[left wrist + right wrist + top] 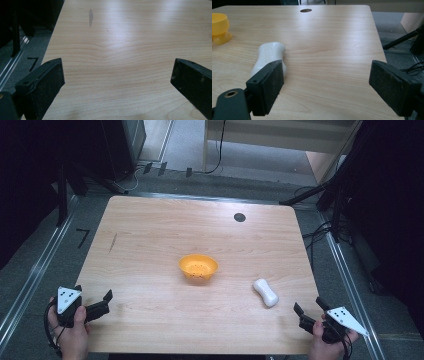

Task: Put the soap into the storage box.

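My worktop (150, 235) is pale wood grain, smooth with a soft sheen. The orange bowl (198, 267) looks like glossy plastic, the white bottle (266, 292) smooth and matt. My claw pads (272, 85) are rough black.

Bowl (198, 267) at mid-table (150, 230), waisted bottle (265, 292) to its right, nearer the person's edge.

In the right gripper view the orange bowl (219, 27) is cut off by the left edge, and the near end of the white bottle (268, 58) is hidden behind the near jaw. In the high view both hands run off the bottom edge: the left hand (75, 335) and the right hand (320, 347). Any lettering on the bottle is too small to read.
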A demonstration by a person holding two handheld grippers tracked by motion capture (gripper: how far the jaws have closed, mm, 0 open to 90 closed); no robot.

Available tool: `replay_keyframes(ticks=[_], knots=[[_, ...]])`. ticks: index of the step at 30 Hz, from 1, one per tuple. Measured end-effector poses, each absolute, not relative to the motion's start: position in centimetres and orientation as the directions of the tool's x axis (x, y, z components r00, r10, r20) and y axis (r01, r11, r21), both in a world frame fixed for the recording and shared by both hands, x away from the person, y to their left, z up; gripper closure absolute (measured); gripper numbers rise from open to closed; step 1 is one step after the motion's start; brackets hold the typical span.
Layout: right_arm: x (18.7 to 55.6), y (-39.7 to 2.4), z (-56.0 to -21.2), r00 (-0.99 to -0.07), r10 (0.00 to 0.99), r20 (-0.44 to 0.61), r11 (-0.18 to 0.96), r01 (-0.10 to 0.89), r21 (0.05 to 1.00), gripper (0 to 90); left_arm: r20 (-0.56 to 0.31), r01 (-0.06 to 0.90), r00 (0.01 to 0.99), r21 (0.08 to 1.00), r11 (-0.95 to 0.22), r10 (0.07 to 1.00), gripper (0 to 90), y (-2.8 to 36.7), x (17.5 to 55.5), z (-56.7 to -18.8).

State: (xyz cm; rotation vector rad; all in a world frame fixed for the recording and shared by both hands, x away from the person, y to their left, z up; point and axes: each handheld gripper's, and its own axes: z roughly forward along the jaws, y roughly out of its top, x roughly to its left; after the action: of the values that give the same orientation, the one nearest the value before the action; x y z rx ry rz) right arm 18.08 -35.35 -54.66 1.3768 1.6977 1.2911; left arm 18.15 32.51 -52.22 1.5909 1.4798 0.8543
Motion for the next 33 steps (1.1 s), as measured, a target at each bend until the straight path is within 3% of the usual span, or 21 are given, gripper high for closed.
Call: replay_keyframes(ticks=[13,20,33], knots=[[18.6,-34.9,-54.0,-0.293,0.953,0.071,0.074,0.456,0.887,13.4,-0.035,0.465,0.094,0.885,-0.013,0.995,0.0,32.5,18.1,-52.2],[20.1,-33.3,-53.3,-0.376,0.926,0.021,0.206,0.553,0.807,13.3,-0.013,0.462,0.065,0.887,-0.019,0.998,0.0,32.1,18.4,-52.3],[22.7,-30.3,-52.2,-0.454,0.890,0.033,0.304,0.647,0.699,13.3,0.008,0.469,0.078,0.882,-0.044,0.997,0.0,32.0,18.7,-52.2]])
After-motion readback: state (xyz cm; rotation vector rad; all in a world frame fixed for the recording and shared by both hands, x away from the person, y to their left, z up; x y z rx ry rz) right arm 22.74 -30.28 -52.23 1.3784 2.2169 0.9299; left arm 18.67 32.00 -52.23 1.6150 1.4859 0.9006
